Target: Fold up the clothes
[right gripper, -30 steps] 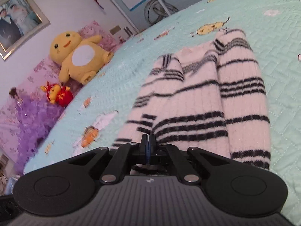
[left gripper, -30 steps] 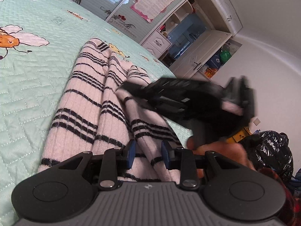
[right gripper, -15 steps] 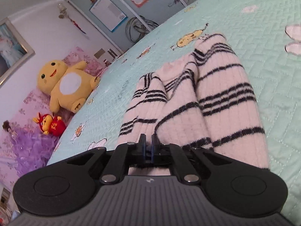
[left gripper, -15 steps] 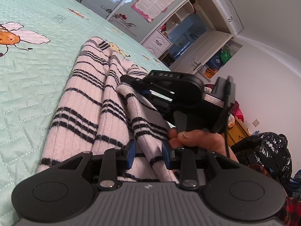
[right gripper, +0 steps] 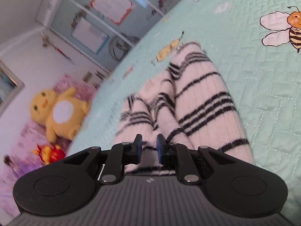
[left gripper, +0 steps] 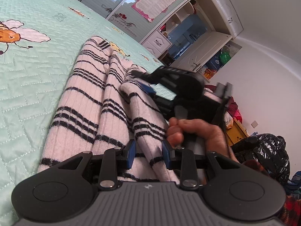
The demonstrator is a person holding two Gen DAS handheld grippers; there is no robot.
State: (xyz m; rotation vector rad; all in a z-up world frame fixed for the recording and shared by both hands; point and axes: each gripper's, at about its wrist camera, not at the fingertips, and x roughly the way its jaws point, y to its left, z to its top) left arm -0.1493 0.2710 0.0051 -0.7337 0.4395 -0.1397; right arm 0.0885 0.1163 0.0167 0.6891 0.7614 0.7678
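Note:
A white knitted sweater with black stripes lies bunched in long folds on the mint quilted bedspread. My left gripper sits at its near end, pads closed on a thick fold of it. In the left wrist view, my right gripper reaches in over the sweater's right fold, held by a hand. Its own view shows the right gripper with jaws opening just above the sweater. Fabric shows in the gap, but the pads do not press on it.
A yellow plush toy and a small red toy sit by the pink pillows at the bed's head. White cupboards stand beyond the bed's far edge. A black shiny bag lies at the right.
The right gripper's jaws, shut before, have parted, and it has rolled and shifted along the sweater. The left gripper keeps its place and grip.

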